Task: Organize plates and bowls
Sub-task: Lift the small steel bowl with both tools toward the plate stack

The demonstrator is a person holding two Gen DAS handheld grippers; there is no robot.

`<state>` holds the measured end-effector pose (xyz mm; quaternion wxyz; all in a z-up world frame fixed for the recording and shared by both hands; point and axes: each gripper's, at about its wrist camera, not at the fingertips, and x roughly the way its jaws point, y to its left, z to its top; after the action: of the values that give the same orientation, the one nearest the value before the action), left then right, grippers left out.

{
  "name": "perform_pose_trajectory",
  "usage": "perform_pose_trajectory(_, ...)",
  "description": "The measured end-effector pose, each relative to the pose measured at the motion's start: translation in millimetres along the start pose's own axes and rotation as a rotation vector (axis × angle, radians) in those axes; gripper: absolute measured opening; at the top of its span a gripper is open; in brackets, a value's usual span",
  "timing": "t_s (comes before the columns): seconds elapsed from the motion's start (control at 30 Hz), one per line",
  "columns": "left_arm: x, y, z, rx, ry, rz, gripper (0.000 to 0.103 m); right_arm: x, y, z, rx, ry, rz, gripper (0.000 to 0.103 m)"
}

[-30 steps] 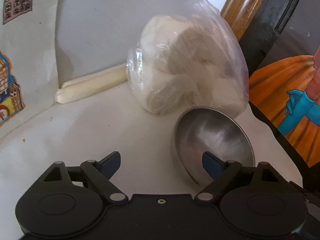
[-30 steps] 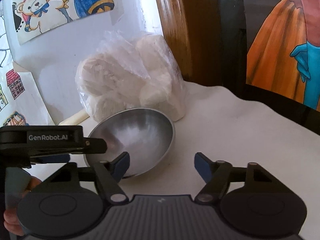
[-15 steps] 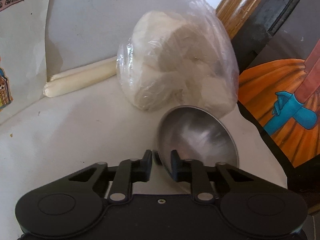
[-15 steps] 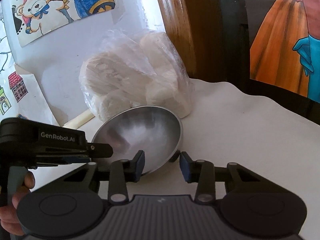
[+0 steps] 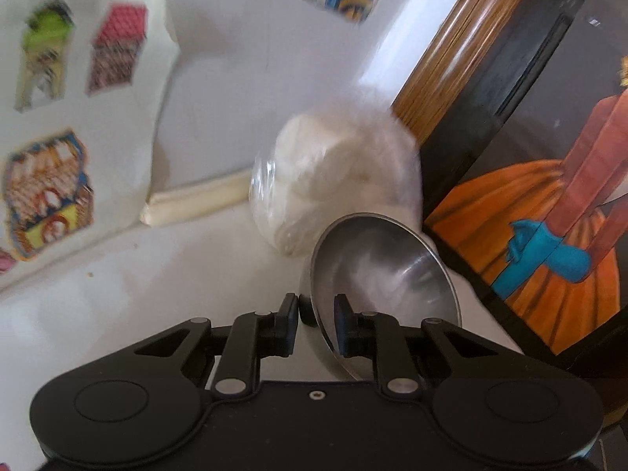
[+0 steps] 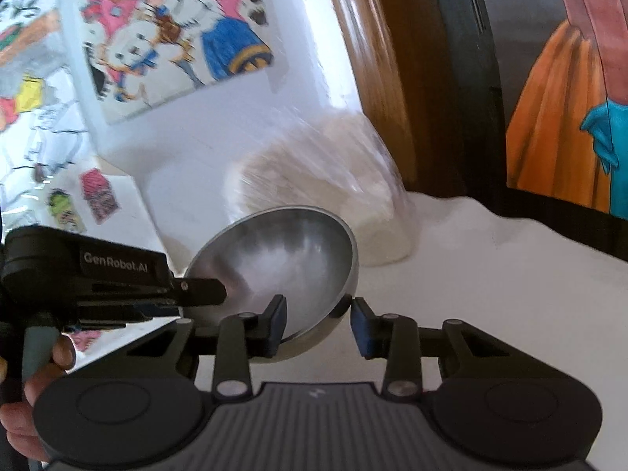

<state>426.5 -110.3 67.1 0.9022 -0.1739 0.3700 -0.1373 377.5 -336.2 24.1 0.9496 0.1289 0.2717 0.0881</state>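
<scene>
A shiny steel bowl (image 5: 386, 271) is tilted up off the white tabletop, its hollow facing me. My left gripper (image 5: 316, 324) is shut on the bowl's near rim, one finger inside and one outside. In the right wrist view the same bowl (image 6: 282, 259) is held between both tools. My right gripper (image 6: 318, 324) is shut on its right-hand rim, with the left gripper's black body (image 6: 98, 278) clamping the opposite side.
A clear plastic bag of white lumps (image 5: 337, 184) sits just behind the bowl against the wall. A pale roll (image 5: 196, 202) lies at the wall's foot. A framed orange painting (image 5: 549, 227) leans at the right. Sticker sheets (image 6: 168, 35) hang on the wall.
Both grippers closed on the bowl's rim over the last second. They have since lifted and tilted it, and the bag now looks lower and farther away.
</scene>
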Motion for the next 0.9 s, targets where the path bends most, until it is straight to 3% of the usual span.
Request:
perform_pose_trajectory(0.5, -123.0, 13.5, -49.4, -0.015, -0.221, -0.048, 0.02, -87.7, 46.5, -20.4, -0.068, -0.093, 0.075, 0.04)
perform_pose_trajectory(0.9, -193.3, 44.8, -110.2, -0.049, -0.317, -0.04, 0.02, -135.5, 83.4, -68.0, -0.115, -0.056, 0.148, 0.04)
